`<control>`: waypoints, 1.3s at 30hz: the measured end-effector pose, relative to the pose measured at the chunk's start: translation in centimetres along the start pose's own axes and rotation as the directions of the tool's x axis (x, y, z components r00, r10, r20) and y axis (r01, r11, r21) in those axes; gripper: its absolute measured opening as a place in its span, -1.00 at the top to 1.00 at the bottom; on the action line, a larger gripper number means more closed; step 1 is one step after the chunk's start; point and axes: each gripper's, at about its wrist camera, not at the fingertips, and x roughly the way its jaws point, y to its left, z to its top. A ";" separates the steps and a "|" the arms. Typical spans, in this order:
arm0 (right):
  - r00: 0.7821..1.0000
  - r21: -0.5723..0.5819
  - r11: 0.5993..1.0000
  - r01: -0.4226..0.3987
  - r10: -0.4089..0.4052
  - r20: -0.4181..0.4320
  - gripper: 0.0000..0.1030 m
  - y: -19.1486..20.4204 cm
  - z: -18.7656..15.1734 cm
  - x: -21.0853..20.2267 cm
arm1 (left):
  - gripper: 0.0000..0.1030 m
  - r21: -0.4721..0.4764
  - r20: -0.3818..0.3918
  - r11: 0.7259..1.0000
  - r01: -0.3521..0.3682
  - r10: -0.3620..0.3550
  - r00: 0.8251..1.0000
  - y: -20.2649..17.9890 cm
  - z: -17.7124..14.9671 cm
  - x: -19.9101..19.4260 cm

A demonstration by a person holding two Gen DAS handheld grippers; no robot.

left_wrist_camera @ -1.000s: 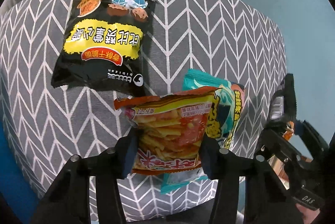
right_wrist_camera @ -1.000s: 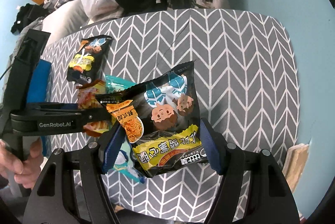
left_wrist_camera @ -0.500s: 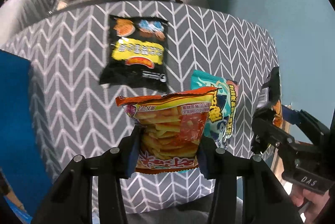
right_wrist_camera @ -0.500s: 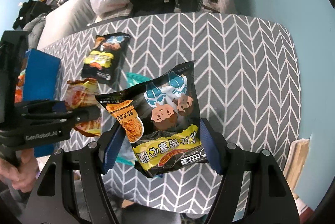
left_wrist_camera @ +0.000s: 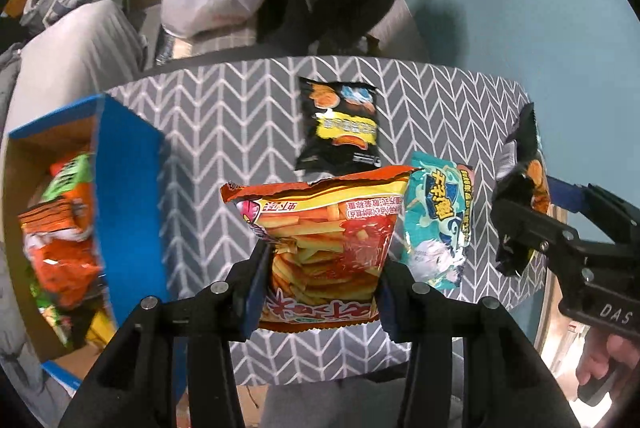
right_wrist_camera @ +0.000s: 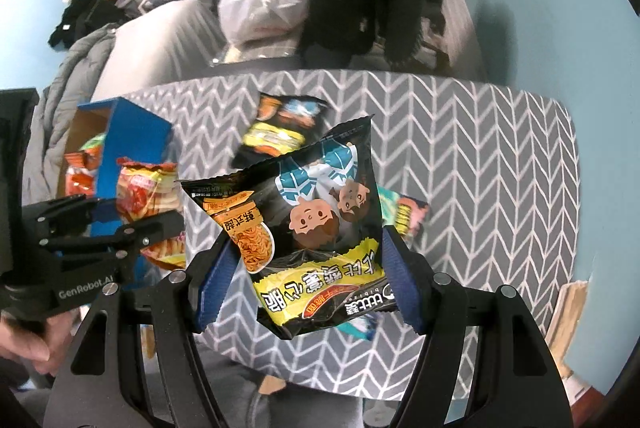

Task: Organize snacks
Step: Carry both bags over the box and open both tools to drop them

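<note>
Left gripper [left_wrist_camera: 320, 292]: its two blue pads press on the sides of the orange snack bag [left_wrist_camera: 322, 248], at the lower half of the bag. The jaws stand at a middle width, as wide as the bag. They have just been closing a little, with the bag between them.
Orange snack bag: it is held in the air above the table [left_wrist_camera: 224, 132], its top edge pointing away from the camera. It shows a print of fried sticks.
Right gripper [right_wrist_camera: 308, 284]: the blue pads hold the black noodle snack bag [right_wrist_camera: 308, 224] from both sides, near its lower part. The jaws are about half open, filled by the bag.
Black noodle snack bag: lifted above the table, a little tilted, with a yellow band and two cartoon faces.
Second black snack bag [left_wrist_camera: 340, 126]: it lies flat on the table, far from the camera, apart from both grippers.
Teal snack bag [left_wrist_camera: 438, 220]: it lies flat on the table, just beside the orange bag in the left wrist view.
Blue box [left_wrist_camera: 128, 196]: it stands at the left edge of the table, open at the top. Several orange and green packets are inside.
Table: covered with a grey cloth with a white zigzag pattern.
Hands: a hand [right_wrist_camera: 24, 344] holds the handle of the left gripper.
</note>
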 end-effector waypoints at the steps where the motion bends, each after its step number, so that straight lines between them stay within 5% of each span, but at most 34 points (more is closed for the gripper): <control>1: 1.000 -0.007 1.000 -0.004 0.004 0.003 -0.37 0.7 0.2 0.0 | 0.08 -0.002 0.009 1.000 -0.005 0.005 1.000 0.4 -0.2 -0.5; 18: 0.995 -0.204 0.974 -0.098 0.098 -0.013 -0.37 12.9 2.8 1.5 | 0.08 -0.155 0.105 0.986 -0.055 0.072 0.992 9.8 -4.0 -7.1; 39: 0.988 -0.465 0.871 -0.157 0.143 -0.066 -0.37 29.1 6.6 6.0 | 0.08 -0.407 0.075 0.910 -0.082 0.123 0.990 22.8 -9.9 -7.6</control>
